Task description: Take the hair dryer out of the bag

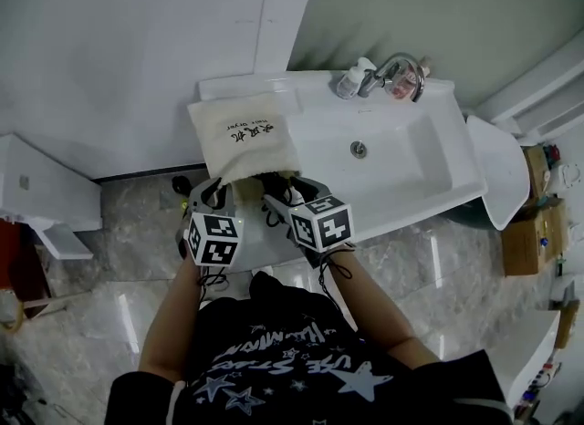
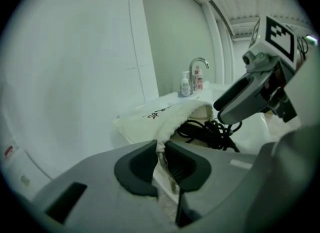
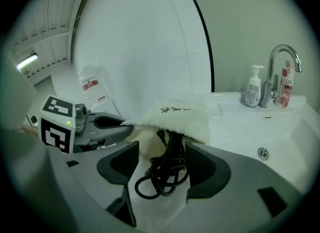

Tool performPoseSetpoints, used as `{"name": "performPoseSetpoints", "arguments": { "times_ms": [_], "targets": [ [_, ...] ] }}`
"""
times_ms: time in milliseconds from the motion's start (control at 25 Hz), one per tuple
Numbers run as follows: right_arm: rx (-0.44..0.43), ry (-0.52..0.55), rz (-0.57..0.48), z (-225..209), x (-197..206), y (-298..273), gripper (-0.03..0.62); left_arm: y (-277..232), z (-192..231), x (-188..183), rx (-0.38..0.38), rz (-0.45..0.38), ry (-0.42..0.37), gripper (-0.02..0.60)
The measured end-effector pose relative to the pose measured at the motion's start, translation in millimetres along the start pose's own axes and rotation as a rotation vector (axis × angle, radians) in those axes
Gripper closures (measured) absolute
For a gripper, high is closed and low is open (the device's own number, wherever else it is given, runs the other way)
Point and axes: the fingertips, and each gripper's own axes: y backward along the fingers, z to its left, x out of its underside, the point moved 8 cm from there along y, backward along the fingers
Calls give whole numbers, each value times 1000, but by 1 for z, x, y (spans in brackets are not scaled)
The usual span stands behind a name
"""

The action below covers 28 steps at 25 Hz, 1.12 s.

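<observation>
A cream cloth bag with black print lies on the white counter left of the basin, its mouth facing me. My left gripper is shut on the bag's open edge; in the left gripper view the fabric rim is pinched between the pads. The black hair dryer sticks out of the mouth with its coiled cord lying in front. My right gripper stands open around the handle and cord, pads apart from them. In the head view the right gripper is at the bag's mouth.
A chrome faucet with a soap pump bottle and a pink bottle stands behind the basin. A wall runs along the counter's back. Cardboard boxes sit on the floor at right, a white shelf at left.
</observation>
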Motion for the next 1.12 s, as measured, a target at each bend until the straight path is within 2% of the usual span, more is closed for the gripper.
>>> {"name": "performPoseSetpoints", "arguments": {
  "times_ms": [120,280,400,640,720,840,920,1000,1120],
  "targets": [
    [-26,10,75,-2,-9,-18,301,1,1,-1,1,-6,25,531],
    [-67,-40,164,-11,-18,-44,298,0,1,-3,-4,-11,51,531],
    [-50,-70,217,-18,-19,-62,279,0,-2,-5,-7,-17,70,531],
    [-25,-55,357,-26,-22,-94,272,-2,-4,-6,-4,-12,87,531],
    [-46,-51,423,-25,-22,-100,270,-3,-4,-3,3,-7,96,531],
    [-78,-32,577,-21,-18,-109,231,-5,-3,1,16,-2,117,531],
    [-63,-7,655,-22,-15,-115,257,-5,-2,3,19,-1,125,531],
    [-35,21,686,-24,-14,-117,324,-6,-2,5,24,0,129,531],
    [-31,74,679,-27,-11,-120,310,-8,-3,6,31,6,133,531]
  ]
}}
